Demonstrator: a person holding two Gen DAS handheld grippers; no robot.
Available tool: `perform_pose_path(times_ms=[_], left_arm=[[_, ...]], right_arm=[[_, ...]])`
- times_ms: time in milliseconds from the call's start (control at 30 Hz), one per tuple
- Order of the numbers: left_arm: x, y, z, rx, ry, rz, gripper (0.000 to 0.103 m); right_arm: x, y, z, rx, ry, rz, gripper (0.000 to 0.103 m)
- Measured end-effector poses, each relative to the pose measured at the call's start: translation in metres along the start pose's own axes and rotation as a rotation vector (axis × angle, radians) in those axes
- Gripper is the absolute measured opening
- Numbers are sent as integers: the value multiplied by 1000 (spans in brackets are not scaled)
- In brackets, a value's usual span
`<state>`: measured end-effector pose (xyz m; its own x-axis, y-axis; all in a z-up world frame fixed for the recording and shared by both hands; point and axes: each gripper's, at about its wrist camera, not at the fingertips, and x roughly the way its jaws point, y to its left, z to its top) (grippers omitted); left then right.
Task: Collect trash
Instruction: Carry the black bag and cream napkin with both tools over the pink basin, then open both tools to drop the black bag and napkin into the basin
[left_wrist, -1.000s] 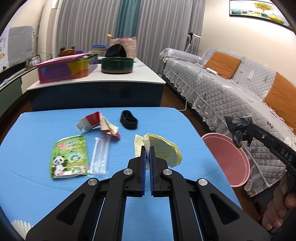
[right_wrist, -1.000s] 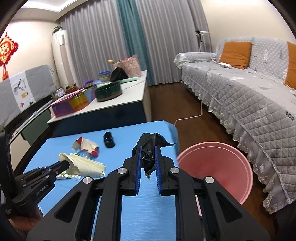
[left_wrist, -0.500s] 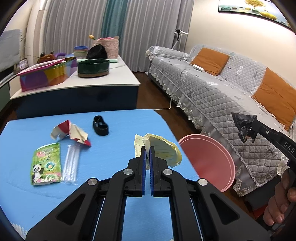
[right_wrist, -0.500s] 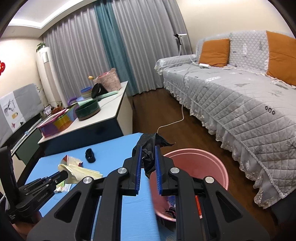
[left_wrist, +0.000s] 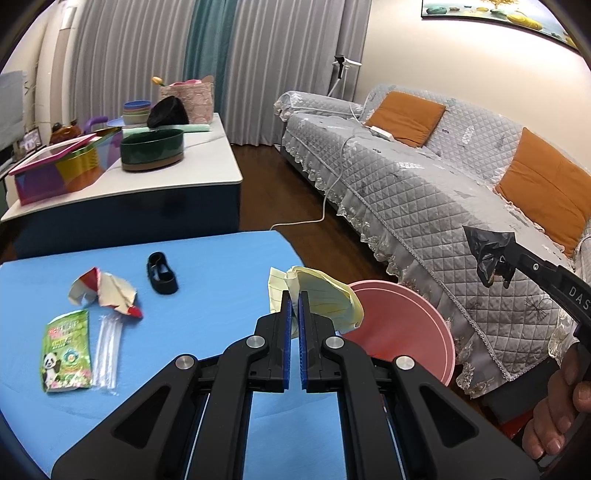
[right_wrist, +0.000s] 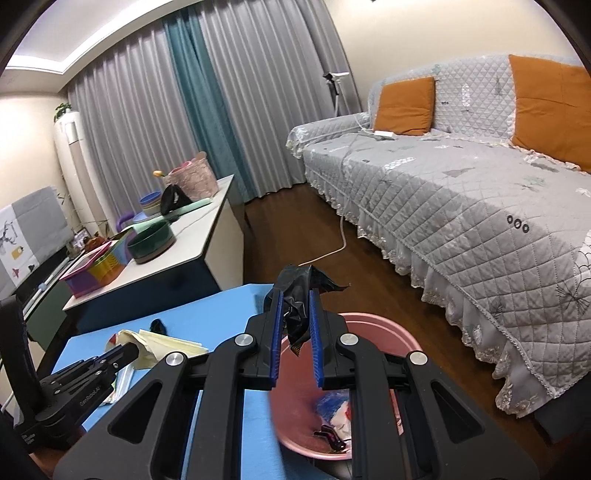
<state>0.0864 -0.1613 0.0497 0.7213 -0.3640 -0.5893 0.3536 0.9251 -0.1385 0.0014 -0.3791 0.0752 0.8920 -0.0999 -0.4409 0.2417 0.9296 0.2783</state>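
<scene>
Blue cloth covers the table (left_wrist: 221, 266), with a pink bin (right_wrist: 373, 328) off its right edge near the grey sofa (right_wrist: 461, 206). Over the bin, the right gripper (right_wrist: 296, 314) pinches a crumpled black wrapper (right_wrist: 301, 295). Nearly closed, the left gripper (left_wrist: 294, 306) clamps yellow paper (left_wrist: 325, 295) above the table's right edge.

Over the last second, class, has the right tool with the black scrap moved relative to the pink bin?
Yes. The right tool moved from beside the pink bin to above it.
</scene>
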Motion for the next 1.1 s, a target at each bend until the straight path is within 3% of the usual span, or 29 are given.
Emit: perform_pose_path(times_ms=[667, 1100], left_arm=[[57, -50, 4, 55, 62, -63, 3], [78, -67, -1, 75, 104, -107, 4]], right_arm=[[35, -44, 5, 96, 67, -62, 14], [49, -42, 0, 95, 103, -50, 18]])
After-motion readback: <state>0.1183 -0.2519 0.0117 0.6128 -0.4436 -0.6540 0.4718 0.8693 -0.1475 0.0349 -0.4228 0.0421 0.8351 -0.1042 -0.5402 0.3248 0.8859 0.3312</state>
